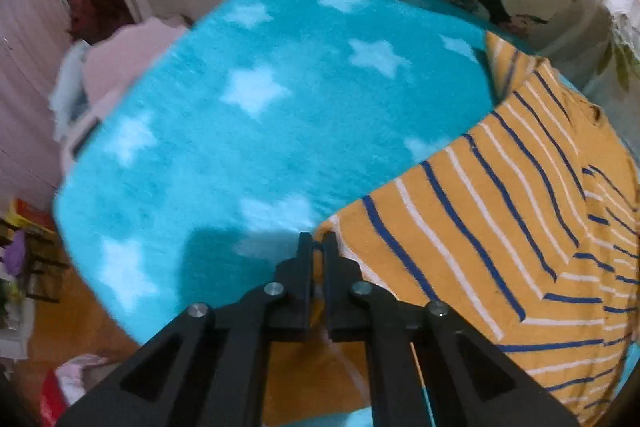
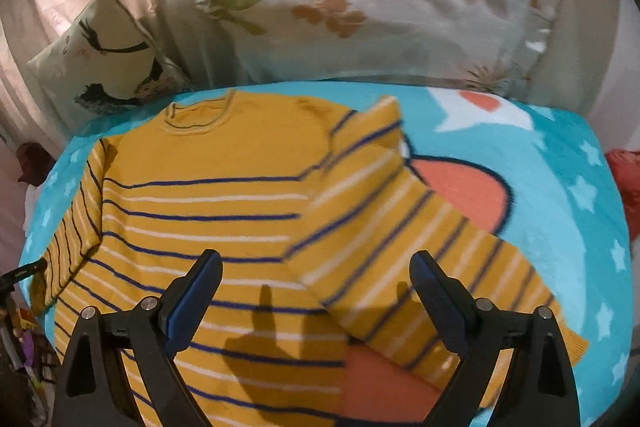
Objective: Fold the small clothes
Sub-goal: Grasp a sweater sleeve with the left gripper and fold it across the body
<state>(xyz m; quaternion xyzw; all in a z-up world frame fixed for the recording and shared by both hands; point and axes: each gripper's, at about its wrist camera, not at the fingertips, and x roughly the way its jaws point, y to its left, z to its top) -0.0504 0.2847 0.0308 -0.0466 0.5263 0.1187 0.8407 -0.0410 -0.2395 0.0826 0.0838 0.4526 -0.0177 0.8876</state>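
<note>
Sweater (image 2: 200, 219) collar in right view, left claw (image 1: 317, 247) pinching hem

sweater (image 2: 208, 187) | mustard yellow, blue and white stripes | flat, front up, on star-print blue blanket (image 2: 560, 187) | one sleeve (image 2: 400, 259) folded across, angled outward

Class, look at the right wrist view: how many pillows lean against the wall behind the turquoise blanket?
2. A small bird-print pillow stands at the left, and a large white leaf-print pillow lies at the centre and right. More may be hidden beyond the picture's edges.
</note>
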